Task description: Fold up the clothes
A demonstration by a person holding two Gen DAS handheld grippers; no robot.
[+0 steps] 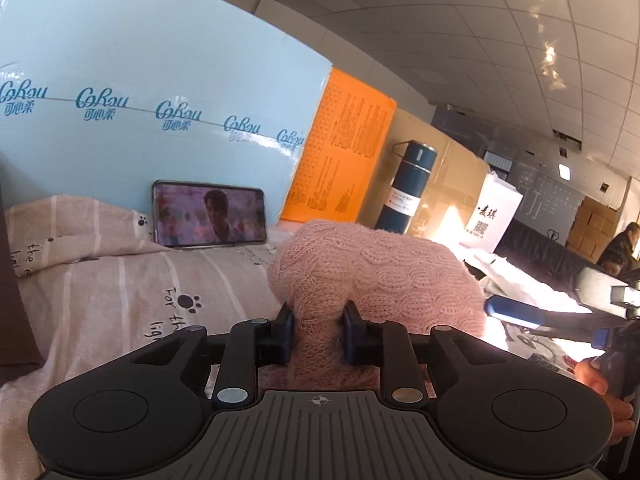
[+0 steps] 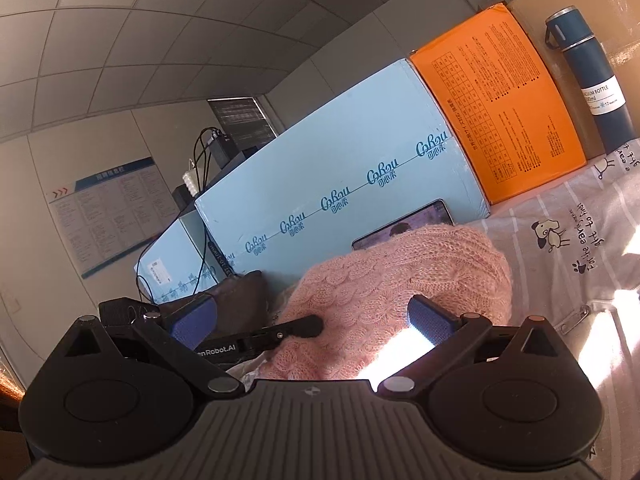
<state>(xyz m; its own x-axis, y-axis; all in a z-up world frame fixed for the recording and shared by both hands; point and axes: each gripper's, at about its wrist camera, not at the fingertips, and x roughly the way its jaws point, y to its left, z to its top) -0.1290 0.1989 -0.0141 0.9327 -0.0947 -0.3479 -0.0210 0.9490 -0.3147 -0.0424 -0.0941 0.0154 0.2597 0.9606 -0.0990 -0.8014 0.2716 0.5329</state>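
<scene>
A pink knitted sweater (image 1: 376,264) is bunched up on the striped printed bedsheet (image 1: 120,280). My left gripper (image 1: 318,330) is shut on a fold of the sweater and holds the bundle raised in front of it. In the right wrist view the same sweater (image 2: 400,280) lies just ahead of my right gripper (image 2: 312,320), which is open and empty, its blue pads (image 2: 430,316) spread wide on either side of the knit. The left gripper's finger (image 2: 296,328) shows there, clamped on the sweater's near edge. The right gripper's blue pad (image 1: 512,312) also shows at the right of the left wrist view.
A phone (image 1: 208,214) playing video leans on a large light-blue carton (image 1: 160,80) at the back. An orange box (image 1: 344,152), a blue vacuum bottle (image 1: 406,188) and a white paper bag (image 1: 492,216) stand to the right. A brown cushion (image 2: 236,292) lies left.
</scene>
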